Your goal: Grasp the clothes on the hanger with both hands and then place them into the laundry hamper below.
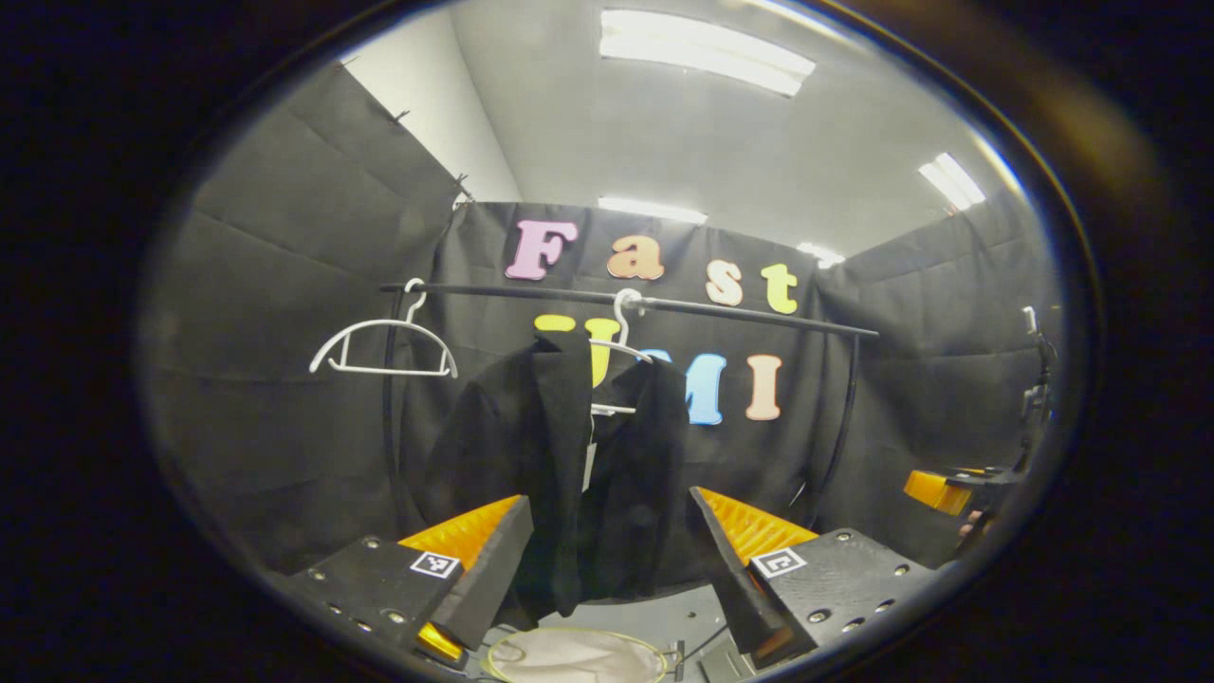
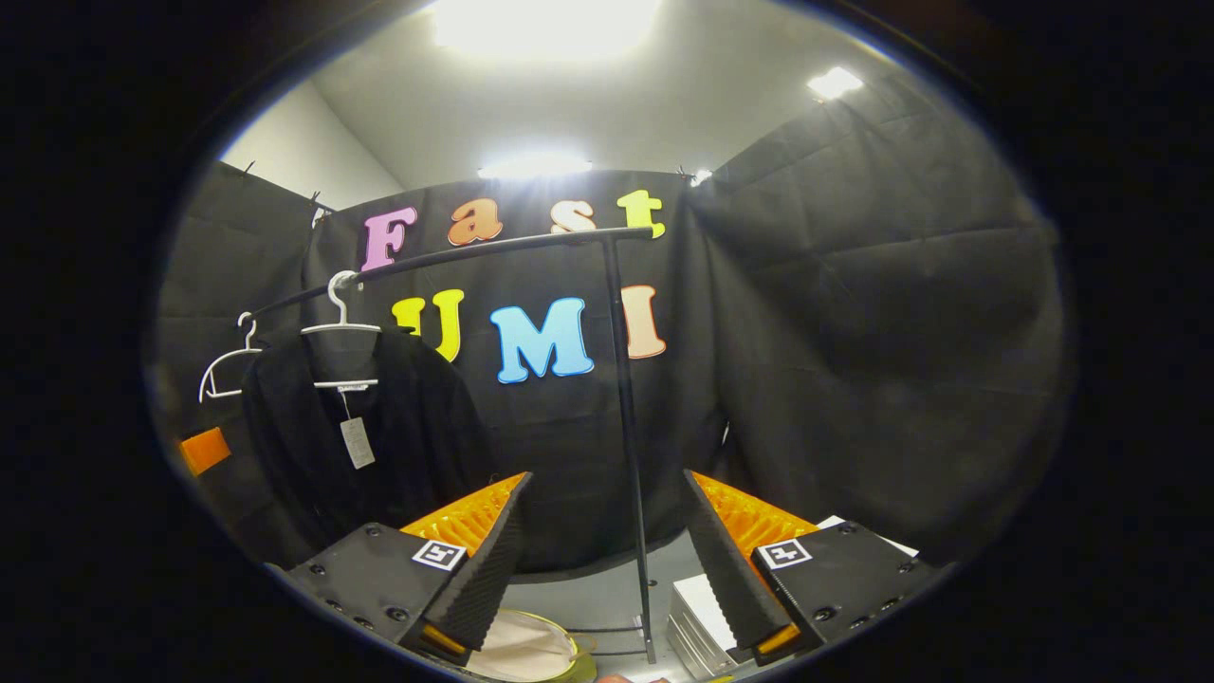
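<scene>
Both grippers stand wide open and hold nothing. Below the left gripper (image 1: 607, 560) lies the round pale fabric laundry hamper (image 1: 574, 656). Beyond its fingers, straight ahead and apart, the black jacket (image 1: 560, 474) hangs on a white plastic hanger (image 1: 621, 346). From the right gripper (image 2: 602, 560) it hangs up-left. Likely soft, limp, light: pinch each shoulder.

Black cloth walls (image 1: 285, 285), ceiling striplights (image 1: 707, 52), grey floor (image 2: 593, 588).
</scene>
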{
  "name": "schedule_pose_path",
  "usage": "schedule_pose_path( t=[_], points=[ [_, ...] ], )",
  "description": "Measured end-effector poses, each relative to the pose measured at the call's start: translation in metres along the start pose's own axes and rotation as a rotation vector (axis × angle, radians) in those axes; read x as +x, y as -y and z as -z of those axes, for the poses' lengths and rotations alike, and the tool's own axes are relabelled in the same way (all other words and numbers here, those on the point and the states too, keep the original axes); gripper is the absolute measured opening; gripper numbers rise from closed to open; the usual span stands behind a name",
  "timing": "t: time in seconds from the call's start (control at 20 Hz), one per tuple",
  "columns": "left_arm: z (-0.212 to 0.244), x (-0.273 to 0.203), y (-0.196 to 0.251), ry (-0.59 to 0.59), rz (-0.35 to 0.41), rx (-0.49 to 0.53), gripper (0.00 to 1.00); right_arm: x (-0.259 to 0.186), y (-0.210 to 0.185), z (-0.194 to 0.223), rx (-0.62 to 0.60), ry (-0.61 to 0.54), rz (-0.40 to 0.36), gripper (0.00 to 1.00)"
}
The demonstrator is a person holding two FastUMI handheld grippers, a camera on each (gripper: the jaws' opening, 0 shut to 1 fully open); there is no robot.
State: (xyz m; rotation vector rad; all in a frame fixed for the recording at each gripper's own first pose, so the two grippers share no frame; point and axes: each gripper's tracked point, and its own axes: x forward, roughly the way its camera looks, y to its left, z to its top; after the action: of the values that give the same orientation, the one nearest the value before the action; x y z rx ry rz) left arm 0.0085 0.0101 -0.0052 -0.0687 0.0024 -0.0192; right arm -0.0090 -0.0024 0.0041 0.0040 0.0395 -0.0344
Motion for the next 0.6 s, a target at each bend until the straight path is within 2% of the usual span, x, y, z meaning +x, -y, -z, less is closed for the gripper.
schedule_pose_path(
  t=[0.1,0.15,0.2,0.3,0.6],
  points=[
    [0.005,0.006,0.001,0.003,-0.016,-0.004,0.96,0.0,0.002,0.006,0.004,-0.02,0.0,0.96],
    [0.008,0.009,0.002,-0.001,-0.025,-0.016,0.96,0.001,0.001,0.008,0.017,-0.031,-0.002,0.92],
    [0.012,0.011,0.004,-0.007,-0.033,-0.03,0.95,0.002,0.001,0.012,0.029,-0.043,-0.004,0.96],
    [0.018,0.016,0.004,-0.025,-0.045,-0.042,0.95,0.008,0.003,0.021,0.033,-0.063,0.0,0.96],
    [0.017,0.039,-0.015,-0.052,-0.134,-0.007,0.94,0.045,-0.018,0.028,0.019,-0.071,-0.049,0.96]
  ],
)
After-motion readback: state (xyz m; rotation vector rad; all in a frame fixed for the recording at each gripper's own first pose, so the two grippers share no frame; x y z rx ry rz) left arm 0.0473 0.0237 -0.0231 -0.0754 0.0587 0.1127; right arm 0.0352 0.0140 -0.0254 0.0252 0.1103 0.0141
